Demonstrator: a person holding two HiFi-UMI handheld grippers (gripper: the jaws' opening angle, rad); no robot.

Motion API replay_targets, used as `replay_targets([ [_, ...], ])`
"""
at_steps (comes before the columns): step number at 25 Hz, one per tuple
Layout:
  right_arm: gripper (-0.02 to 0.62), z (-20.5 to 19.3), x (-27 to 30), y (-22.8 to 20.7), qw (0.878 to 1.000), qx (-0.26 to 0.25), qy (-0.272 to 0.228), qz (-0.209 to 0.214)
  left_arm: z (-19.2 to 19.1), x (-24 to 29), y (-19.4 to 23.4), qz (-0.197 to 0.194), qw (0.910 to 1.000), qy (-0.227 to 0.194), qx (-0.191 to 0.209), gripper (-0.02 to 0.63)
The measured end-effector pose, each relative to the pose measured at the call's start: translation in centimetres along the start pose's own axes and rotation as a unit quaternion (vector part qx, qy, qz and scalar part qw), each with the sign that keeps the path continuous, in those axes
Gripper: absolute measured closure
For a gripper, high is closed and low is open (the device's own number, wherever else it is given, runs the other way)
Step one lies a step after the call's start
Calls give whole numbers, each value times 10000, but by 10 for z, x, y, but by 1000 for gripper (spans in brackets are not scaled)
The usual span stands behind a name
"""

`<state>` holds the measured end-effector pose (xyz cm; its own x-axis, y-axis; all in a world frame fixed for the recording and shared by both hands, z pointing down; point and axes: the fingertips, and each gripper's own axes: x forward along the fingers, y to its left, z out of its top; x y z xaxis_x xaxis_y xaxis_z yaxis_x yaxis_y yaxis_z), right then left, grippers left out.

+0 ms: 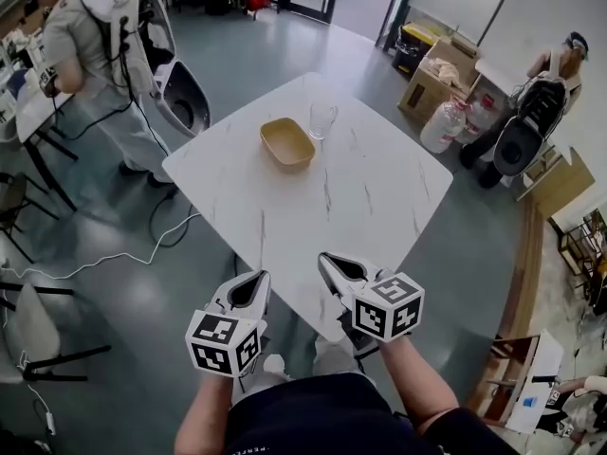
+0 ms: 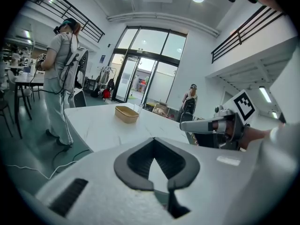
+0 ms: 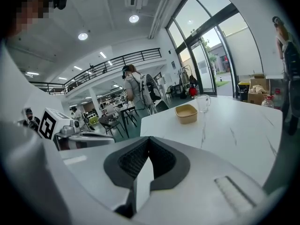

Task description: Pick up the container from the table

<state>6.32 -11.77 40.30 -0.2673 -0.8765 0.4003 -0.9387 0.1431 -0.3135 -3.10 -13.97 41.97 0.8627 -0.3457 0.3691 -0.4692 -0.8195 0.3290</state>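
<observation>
While the shallow tan rectangular container (image 1: 287, 143) sits untouched at the far side of the white marble-patterned surface (image 1: 379, 197), just beside a clear glass cup (image 1: 321, 119), the left gripper (image 1: 258, 281) and right gripper (image 1: 328, 260) hover at the near edge, fingers closed on nothing. The approach looks to be the step in hand; next, a gripper must reach across and spread its fingers around the rim.

Quick count: one table (image 1: 379, 207), one tan container (image 1: 287, 143), one clear glass (image 1: 321, 120). Two grippers: left gripper (image 1: 258, 276), right gripper (image 1: 327, 258). Two bystanders too: person in grey (image 1: 95, 36), person at far right (image 1: 560, 64). One big water jug (image 1: 444, 126).
</observation>
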Motion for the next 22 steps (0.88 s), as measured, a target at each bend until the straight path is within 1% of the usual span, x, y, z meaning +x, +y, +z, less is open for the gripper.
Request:
replay_targets([
  [5,594,20,16,-51,9992,-61,182,356,18,48,0,362,9992,-65,-152,611],
  [13,594,51,49,-128,9953,-204,438,841,43,121,4,918,9954,-79,-268,611],
  [17,594,60,67,-155,9922,-269,568,1077,48,138,9,1269,9912,-52,-365,611],
  [22,594,66,96,-177,9874,-400,698,1362,46,148,21,1709,9841,-50,-475,611],
])
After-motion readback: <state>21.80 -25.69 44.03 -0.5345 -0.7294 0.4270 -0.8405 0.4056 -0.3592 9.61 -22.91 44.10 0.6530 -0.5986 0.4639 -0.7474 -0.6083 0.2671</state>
